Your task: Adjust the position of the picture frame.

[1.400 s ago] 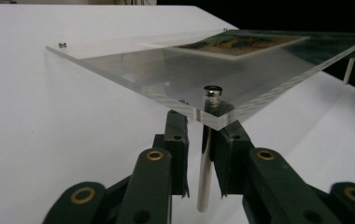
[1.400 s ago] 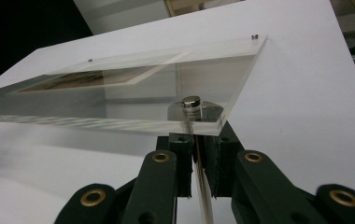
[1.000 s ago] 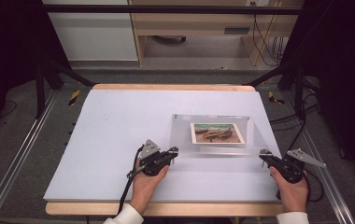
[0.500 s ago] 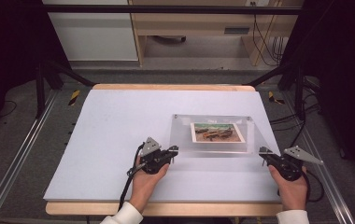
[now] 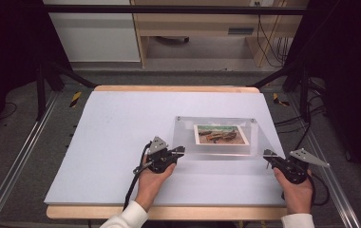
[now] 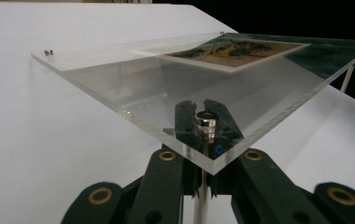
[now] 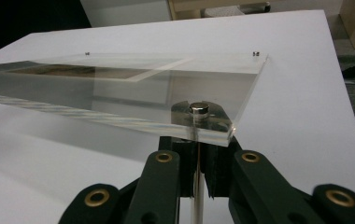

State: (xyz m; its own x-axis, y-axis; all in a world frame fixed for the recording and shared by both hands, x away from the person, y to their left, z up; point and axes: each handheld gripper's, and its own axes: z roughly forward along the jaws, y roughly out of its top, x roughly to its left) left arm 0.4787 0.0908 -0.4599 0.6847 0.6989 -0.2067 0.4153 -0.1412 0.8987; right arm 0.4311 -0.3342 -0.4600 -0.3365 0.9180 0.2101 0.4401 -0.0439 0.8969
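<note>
The left gripper [image 5: 180, 151] has edged slightly forward — its hand [image 5: 151, 179] with it.

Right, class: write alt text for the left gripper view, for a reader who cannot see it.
The left gripper is closed on a thin metal post at the near corner of a clear acrylic frame. The frame holds a landscape picture and stands above a white table.
</note>
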